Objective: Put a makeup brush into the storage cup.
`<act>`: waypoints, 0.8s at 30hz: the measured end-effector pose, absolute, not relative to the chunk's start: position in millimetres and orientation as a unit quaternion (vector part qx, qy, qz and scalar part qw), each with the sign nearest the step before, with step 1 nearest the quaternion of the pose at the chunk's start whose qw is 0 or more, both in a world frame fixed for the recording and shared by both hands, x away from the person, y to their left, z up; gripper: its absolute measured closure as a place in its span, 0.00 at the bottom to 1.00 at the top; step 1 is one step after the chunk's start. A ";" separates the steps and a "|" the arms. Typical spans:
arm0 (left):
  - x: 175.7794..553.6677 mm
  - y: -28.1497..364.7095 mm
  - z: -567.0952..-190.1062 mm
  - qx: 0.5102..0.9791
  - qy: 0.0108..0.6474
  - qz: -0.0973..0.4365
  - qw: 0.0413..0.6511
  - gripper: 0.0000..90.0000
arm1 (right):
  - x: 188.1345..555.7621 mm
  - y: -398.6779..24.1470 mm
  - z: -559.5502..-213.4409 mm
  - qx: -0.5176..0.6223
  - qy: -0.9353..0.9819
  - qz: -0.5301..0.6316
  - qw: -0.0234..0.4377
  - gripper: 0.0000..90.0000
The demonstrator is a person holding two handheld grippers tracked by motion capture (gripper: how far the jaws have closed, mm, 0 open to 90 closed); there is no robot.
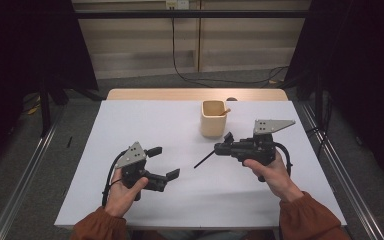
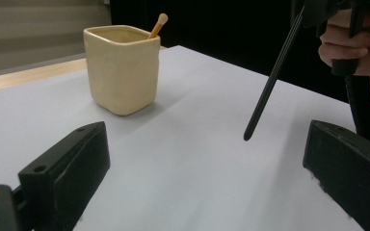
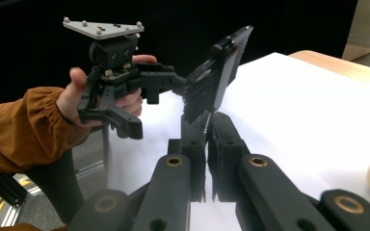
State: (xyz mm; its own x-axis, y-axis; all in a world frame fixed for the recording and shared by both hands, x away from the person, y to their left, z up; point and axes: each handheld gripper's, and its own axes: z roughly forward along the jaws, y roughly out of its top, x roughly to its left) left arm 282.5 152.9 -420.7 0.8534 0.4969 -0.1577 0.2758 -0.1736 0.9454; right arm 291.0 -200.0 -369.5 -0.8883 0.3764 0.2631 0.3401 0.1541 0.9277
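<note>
Right gripper (image 1: 228, 144) clamped on a thin black stick (image 1: 204, 159), jaws pressed together with the rod pinched at its upper end. Stick slanting down and toward the person's left, free tip hanging just above the white table top (image 1: 145, 120), not touching as far as the left gripper view lets tell. Seen there as a dark rod (image 2: 272, 77) running from upper right to a tip in mid-frame, between and beyond the two black jaws.

Left gripper (image 1: 164, 162) spread wide, nothing between the pads, held low over the table at the near left; in the right gripper view, the same tool (image 3: 212, 77) raised in a hand with an orange sleeve (image 3: 24, 130), jaws parted and empty.

Key relation: cream square ceramic cup (image 1: 213, 119) standing upright at the far middle of the table, up and slightly left of the right gripper, a light wooden stick with a rounded end (image 2: 157, 25) already leaning inside it. Right hand clearly the nearer one to the cup. Stick's long axis now pointing away from the cup's mouth, toward the left gripper; likely need, judged from this: swing the tip round and upright above the opening before lowering.
</note>
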 end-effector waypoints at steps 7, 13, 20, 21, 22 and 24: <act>281.3 164.0 -424.6 0.762 0.256 0.109 0.584 0.03 | 291.4 -202.8 -370.1 0.240 0.761 0.602 0.018 0.95; 277.0 172.8 -425.1 0.760 0.265 0.117 0.582 0.02 | 292.3 -206.5 -369.9 0.247 0.761 0.599 0.022 0.95; 272.1 181.9 -429.6 0.763 0.270 0.124 0.574 0.02 | 294.5 -210.1 -370.5 0.254 0.764 0.593 0.026 0.95; 271.8 183.0 -429.9 0.762 0.272 0.123 0.575 0.02 | 295.0 -210.9 -370.9 0.256 0.763 0.593 0.025 0.95; 271.3 185.3 -430.0 0.761 0.275 0.126 0.574 0.02 | 295.4 -211.3 -371.1 0.256 0.764 0.592 0.025 0.95; 270.4 188.6 -430.2 0.758 0.281 0.128 0.575 0.02 | 296.1 -212.6 -370.9 0.258 0.764 0.591 0.027 0.95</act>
